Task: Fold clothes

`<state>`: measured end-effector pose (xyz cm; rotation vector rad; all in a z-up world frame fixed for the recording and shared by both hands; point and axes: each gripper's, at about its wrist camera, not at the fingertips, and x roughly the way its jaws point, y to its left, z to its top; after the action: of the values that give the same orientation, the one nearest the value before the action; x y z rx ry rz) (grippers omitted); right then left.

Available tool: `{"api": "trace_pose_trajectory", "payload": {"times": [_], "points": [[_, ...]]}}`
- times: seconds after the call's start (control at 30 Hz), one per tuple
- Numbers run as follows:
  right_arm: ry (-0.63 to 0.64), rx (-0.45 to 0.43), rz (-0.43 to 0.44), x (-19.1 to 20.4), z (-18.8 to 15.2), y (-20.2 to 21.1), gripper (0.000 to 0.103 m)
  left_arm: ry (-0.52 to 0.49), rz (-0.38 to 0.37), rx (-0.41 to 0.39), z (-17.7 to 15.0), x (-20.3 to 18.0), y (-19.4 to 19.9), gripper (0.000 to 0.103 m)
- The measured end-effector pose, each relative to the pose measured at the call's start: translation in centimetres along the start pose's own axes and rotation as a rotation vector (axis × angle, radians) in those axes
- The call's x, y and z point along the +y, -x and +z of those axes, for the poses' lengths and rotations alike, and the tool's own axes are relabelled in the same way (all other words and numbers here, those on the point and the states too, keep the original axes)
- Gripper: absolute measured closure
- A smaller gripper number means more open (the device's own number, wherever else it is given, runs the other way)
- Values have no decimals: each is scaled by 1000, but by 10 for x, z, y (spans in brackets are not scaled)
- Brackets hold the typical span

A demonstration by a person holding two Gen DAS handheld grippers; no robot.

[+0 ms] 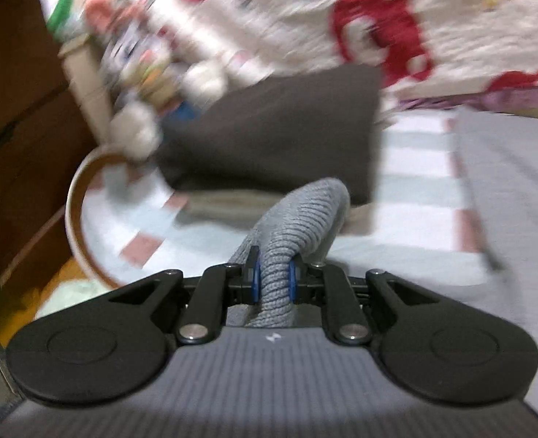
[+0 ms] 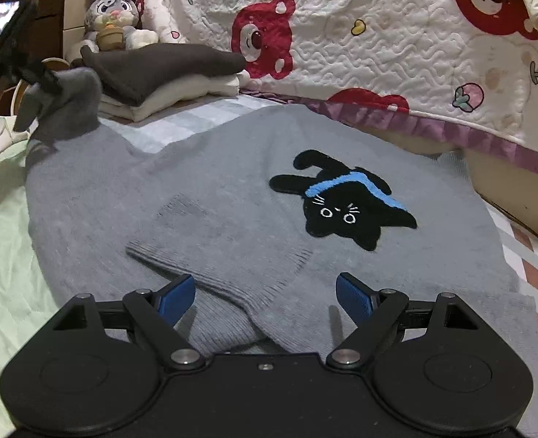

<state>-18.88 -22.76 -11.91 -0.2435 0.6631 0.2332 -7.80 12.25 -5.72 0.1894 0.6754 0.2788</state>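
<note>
Grey knitted sweater (image 2: 203, 197) with a black cat patch (image 2: 342, 200) is lying spread on the bed, one sleeve (image 2: 210, 255) folded across its front. The left gripper (image 1: 271, 277) is pinching a bunched ribbed part of the knit and lifting it at the far left corner. The right gripper (image 2: 265, 292) is hovering over the near edge, its blue pads (image 2: 354, 294) standing spread apart. Folded brown and cream clothes (image 2: 166, 76) are sitting stacked beyond, beside a plush rabbit (image 2: 113, 11) and a bear-print quilt (image 2: 378, 36).

It was a bedroom: a bear-print quilt (image 2: 378, 36) filled the upper right, a plush rabbit (image 2: 111, 11) sat upper left.
</note>
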Motion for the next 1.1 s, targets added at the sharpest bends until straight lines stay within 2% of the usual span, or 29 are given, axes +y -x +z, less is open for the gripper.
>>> {"api": "trace_pose_trajectory", "payload": {"times": [0.1, 0.27, 0.47, 0.53, 0.57, 0.67, 0.73, 0.8, 0.9, 0.97, 1.1], "points": [[-76, -18, 8, -13, -9, 3, 16, -27, -87, -27, 6, -34, 28, 90], [-163, -24, 3, -32, -27, 3, 16, 8, -301, -39, 17, -87, 77, 90], [-216, -44, 31, -49, -43, 10, 16, 76, -672, 42, 25, -155, 120, 90], [-225, -49, 43, -53, -46, 13, 20, 98, -796, 70, 28, -178, 134, 90], [-229, -52, 49, -55, -48, 15, 26, 110, -858, 84, 30, -190, 141, 89], [-241, -60, 67, -61, -53, 19, 33, 164, -961, 169, 22, -217, 137, 78], [-250, -65, 79, -65, -57, 22, 33, 229, -971, 174, 12, -218, 133, 72], [-258, -71, 91, -69, -60, 25, 33, 257, -940, 148, 5, -207, 130, 61], [-270, -79, 109, -75, -65, 30, 33, 226, -793, 96, -8, -185, 123, 59], [-301, -77, 111, -84, -55, 28, 33, 188, -686, 86, -18, -174, 116, 57], [-366, -74, 113, -102, -33, 24, 33, 90, -439, 201, -37, -162, 87, 57]]}}
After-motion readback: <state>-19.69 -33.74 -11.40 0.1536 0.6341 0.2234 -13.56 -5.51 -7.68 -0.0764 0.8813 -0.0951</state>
